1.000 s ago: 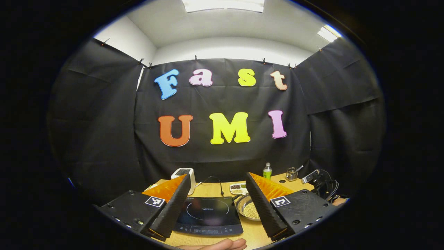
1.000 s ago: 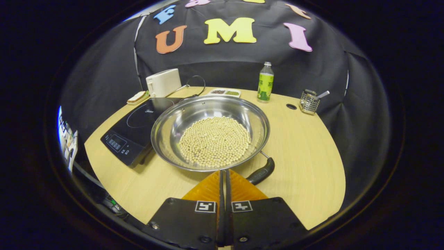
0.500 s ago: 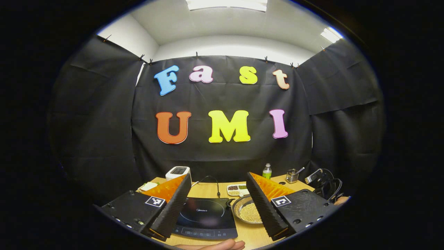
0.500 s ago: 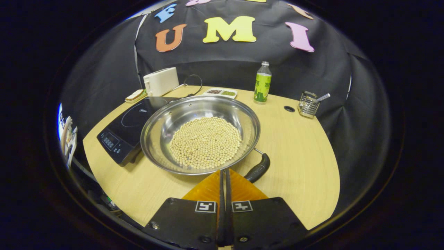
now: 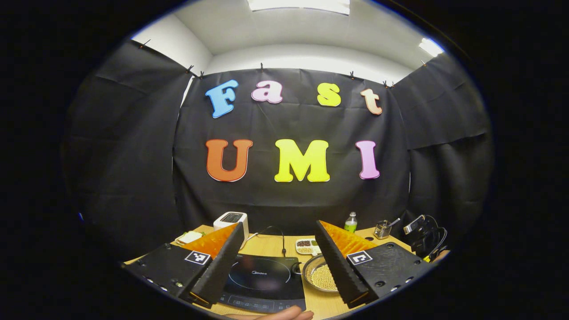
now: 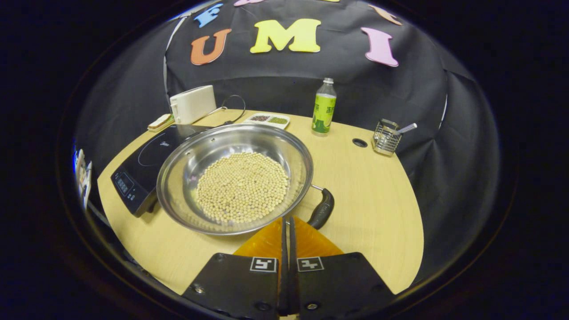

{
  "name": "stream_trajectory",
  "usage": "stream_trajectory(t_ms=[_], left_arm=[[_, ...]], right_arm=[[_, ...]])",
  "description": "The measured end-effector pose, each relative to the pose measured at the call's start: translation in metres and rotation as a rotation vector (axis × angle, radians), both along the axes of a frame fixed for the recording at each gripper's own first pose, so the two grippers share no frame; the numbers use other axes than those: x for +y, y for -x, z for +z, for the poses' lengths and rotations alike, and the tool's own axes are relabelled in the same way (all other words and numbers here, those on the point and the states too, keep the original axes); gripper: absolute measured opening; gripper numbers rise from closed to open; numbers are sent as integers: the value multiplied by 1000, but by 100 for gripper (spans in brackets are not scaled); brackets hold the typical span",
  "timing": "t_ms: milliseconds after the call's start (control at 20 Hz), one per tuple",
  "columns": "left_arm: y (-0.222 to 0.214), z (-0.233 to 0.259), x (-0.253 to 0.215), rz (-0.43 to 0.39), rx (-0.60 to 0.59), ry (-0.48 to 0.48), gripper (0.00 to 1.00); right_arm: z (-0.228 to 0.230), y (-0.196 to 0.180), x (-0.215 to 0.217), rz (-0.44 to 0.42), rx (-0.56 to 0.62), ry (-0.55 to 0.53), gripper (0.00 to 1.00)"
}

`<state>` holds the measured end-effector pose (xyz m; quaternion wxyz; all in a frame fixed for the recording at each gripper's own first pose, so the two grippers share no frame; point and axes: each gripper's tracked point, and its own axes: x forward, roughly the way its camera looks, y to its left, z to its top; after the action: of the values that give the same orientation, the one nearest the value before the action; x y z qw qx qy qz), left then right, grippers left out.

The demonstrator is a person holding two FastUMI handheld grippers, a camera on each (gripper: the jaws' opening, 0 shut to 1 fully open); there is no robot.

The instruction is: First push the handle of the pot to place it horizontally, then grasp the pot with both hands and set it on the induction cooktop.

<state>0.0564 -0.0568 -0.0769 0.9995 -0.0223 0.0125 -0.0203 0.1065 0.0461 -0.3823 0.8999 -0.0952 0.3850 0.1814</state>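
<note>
Two fingers of the left gripper stand wide apart in the left gripper view, holding nothing, with the induction cooktop framed between them on the wooden table. The pot sits just beside the cooktop's right edge, partly hidden behind the right-hand finger; a hand shows at the bottom edge. Behind stand a white toaster, a green bottle and a wire holder. In the right gripper view, the right gripper has its fingers closed together with nothing between them, the tips just in front of the pot's near rim. The pot is a wide, shallow stainless steel pan loaded with pale beans; its left rim overlaps the cooktop edge in this view, and whether it rests on it cannot be told. The black handle points toward the near right, angled rather than horizontal, close beside the closed fingertips. Handling judgement: the steel wall is stiff and slippery, and the bean load adds weight and will roll if the pot tilts. Push the handle on its side near the free end. For the lift, take the black grip with one gripper and the opposite rim with the other, keeping the pot level.
</note>
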Motion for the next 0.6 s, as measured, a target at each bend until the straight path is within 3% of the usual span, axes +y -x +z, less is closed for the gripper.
stream_trajectory(t_ms=[600], left_arm=[[-45,-49,-11,-44,100,-37,95]], right_arm=[[-3,-29,-8,-39,-19,11,1]])
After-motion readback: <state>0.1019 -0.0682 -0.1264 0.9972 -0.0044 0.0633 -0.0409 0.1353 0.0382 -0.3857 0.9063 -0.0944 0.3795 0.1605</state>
